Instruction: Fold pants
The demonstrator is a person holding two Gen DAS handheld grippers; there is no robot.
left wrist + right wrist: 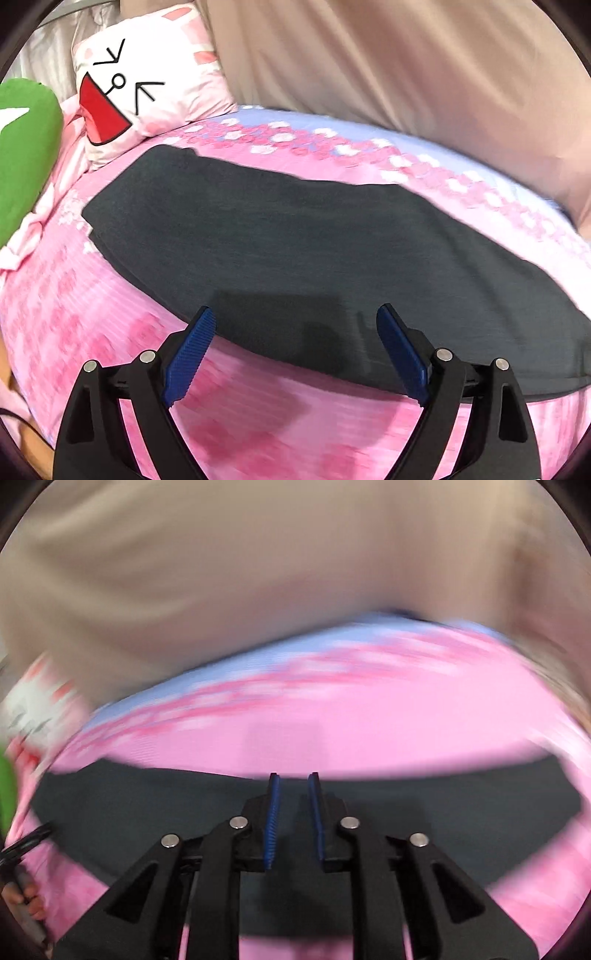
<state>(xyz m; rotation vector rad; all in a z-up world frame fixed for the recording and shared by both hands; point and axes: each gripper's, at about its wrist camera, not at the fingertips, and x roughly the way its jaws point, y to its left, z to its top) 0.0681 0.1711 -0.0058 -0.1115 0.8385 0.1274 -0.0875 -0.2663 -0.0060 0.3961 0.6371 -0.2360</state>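
Observation:
Dark grey pants lie flat and stretched out on a pink flowered bedsheet. My left gripper is open and empty, hovering over the near edge of the pants. In the right wrist view the pants spread as a dark band under my right gripper. Its blue pads stand a narrow gap apart with nothing between them. The right view is blurred by motion.
A white and pink pillow with a cartoon face and a green cushion lie at the far left. A beige curtain hangs behind the bed, also in the right wrist view. A hand shows at the lower left.

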